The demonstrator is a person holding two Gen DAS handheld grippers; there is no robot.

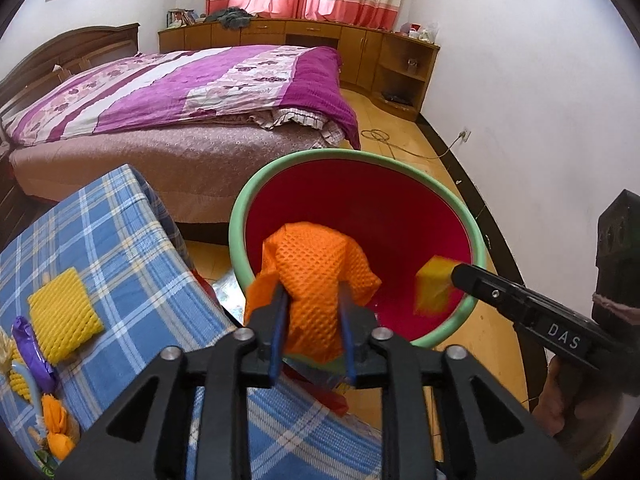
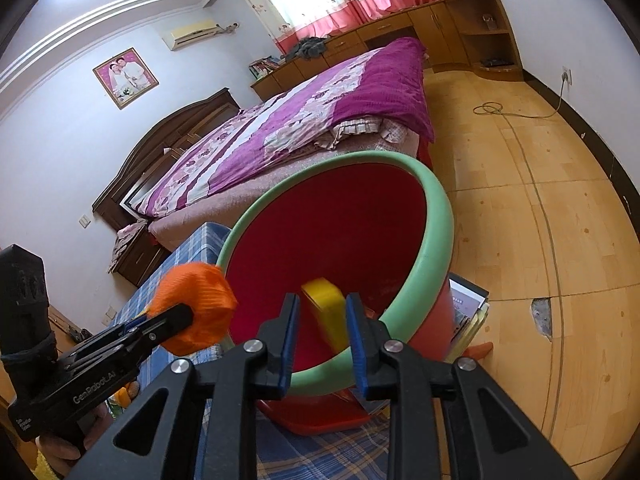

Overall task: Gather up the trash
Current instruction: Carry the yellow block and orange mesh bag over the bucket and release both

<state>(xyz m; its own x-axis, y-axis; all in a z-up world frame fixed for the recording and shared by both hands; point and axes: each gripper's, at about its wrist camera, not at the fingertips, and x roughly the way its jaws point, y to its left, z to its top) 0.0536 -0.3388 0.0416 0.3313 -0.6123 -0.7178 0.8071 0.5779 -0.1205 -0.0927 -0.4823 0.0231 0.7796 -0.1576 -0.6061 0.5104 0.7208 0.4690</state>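
A red bin with a green rim (image 1: 240,216) stands beside the table; it also shows in the right wrist view (image 2: 438,216). My left gripper (image 1: 314,300) is shut on an orange foam net (image 1: 320,268) and holds it over the bin's mouth. It shows from the side in the right wrist view (image 2: 200,308). My right gripper (image 2: 323,320) holds its jaws parted around a blurred yellow piece (image 2: 326,312) at the bin's rim. The left wrist view shows that yellow piece (image 1: 434,288) at the right gripper's tip.
The table has a blue plaid cloth (image 1: 120,248) with a yellow foam net (image 1: 64,320), a purple wrapper (image 1: 32,356) and orange scraps (image 1: 56,428). A bed (image 1: 180,92) lies behind. Books (image 2: 468,312) lie by the bin. A cable (image 2: 520,140) crosses the wooden floor.
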